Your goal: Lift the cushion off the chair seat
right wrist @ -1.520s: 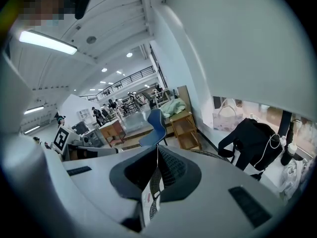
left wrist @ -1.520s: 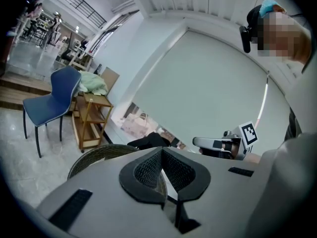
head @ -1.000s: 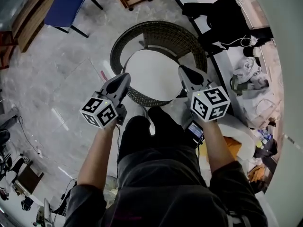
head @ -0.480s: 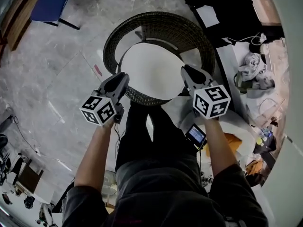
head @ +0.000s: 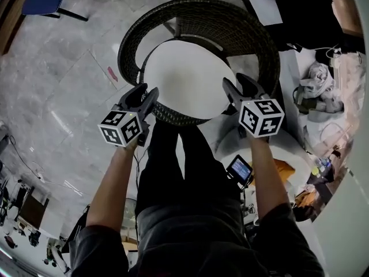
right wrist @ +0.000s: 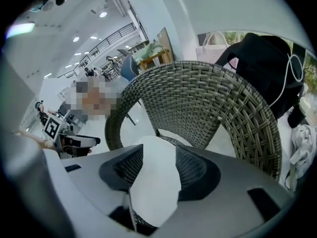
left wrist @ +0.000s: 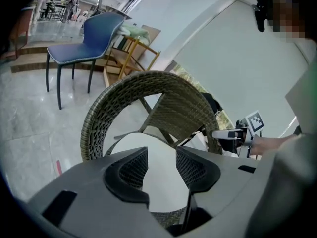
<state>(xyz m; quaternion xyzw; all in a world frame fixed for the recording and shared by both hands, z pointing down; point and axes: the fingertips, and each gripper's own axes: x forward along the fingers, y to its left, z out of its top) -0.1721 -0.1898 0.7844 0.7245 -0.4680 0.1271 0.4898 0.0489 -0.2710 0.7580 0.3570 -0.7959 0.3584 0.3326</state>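
Observation:
A round white cushion (head: 187, 77) lies on the seat of a dark wicker tub chair (head: 202, 16). My left gripper (head: 144, 94) hangs at the cushion's front left edge and my right gripper (head: 239, 85) at its front right edge. Both point down at the seat, and their jaws are opening. In the left gripper view the cushion (left wrist: 161, 187) shows through the gap of the left gripper (left wrist: 161, 152), with the chair back (left wrist: 183, 108) behind. In the right gripper view the cushion (right wrist: 153, 192) shows through the gap of the right gripper (right wrist: 158, 152). No pad presses on it.
A blue chair (left wrist: 94, 33) and a wooden rack (left wrist: 129, 53) stand beyond the wicker chair on the pale tiled floor. A black bag (right wrist: 262, 68) lies on a white table to the chair's right, with crumpled cloth (head: 314, 79) nearby. A small screen (head: 240, 169) hangs beside my legs.
Both grippers have come down towards the chair seat. Their jaws were shut and now stand parted. The chair and cushion fill more of the head view.

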